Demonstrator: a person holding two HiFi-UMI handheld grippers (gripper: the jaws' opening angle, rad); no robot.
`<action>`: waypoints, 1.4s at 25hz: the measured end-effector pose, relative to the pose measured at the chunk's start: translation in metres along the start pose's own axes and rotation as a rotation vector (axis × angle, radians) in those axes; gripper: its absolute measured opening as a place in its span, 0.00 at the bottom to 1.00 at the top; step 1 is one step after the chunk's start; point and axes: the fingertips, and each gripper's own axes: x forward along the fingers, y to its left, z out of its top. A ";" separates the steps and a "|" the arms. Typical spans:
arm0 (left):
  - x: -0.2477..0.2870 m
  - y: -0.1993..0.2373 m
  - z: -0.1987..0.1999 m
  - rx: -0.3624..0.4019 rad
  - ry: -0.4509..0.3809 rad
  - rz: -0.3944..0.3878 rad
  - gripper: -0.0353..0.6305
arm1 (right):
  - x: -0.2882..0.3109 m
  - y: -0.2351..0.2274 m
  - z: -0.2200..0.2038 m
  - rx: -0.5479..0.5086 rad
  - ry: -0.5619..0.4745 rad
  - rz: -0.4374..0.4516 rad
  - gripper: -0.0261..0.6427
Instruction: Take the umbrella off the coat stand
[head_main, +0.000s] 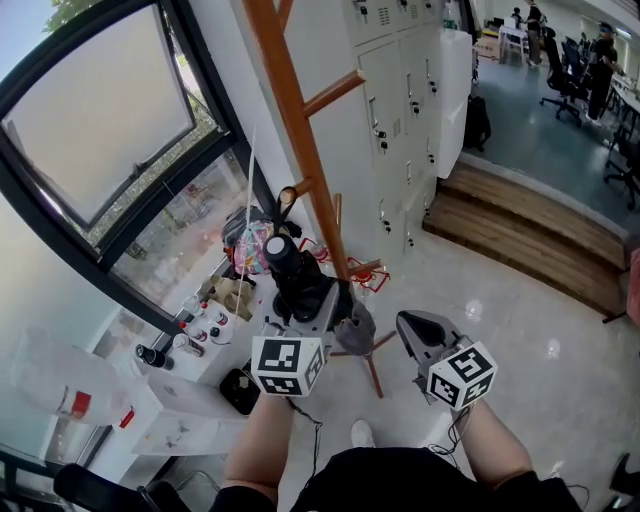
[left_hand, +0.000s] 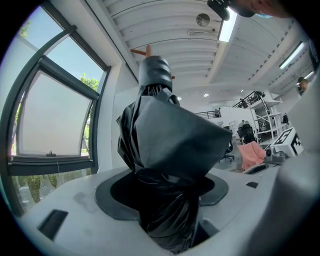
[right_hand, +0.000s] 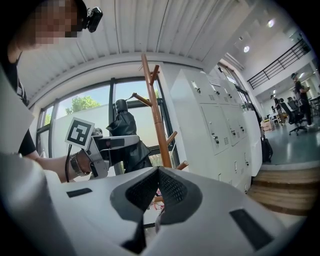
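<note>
While beside one coat stand (head_main: 298, 130), one umbrella (head_main: 283, 256) in left gripper (head_main: 312, 305)

Bright window (head_main: 100, 110) daylight; fisheye edges, foreground perhaps soft.

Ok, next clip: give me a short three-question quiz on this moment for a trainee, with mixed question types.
1. True or false: the right claw grips the umbrella.
2. What stands just behind the coat stand? A) white lockers B) a bookshelf C) a fridge
3. Fill in: the left claw is closed on a folded ___ umbrella.
Key: 1 false, the right claw is shut and empty; 2 A; 3 black.
</note>
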 end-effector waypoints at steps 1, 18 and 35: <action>-0.004 -0.001 0.000 0.003 0.004 0.006 0.49 | -0.002 0.002 0.000 0.002 -0.004 0.008 0.12; -0.066 -0.043 0.007 0.007 0.033 0.108 0.48 | -0.048 0.020 0.002 0.006 -0.024 0.125 0.12; -0.178 -0.115 -0.041 -0.060 0.126 0.237 0.48 | -0.103 0.058 -0.013 -0.057 0.038 0.270 0.12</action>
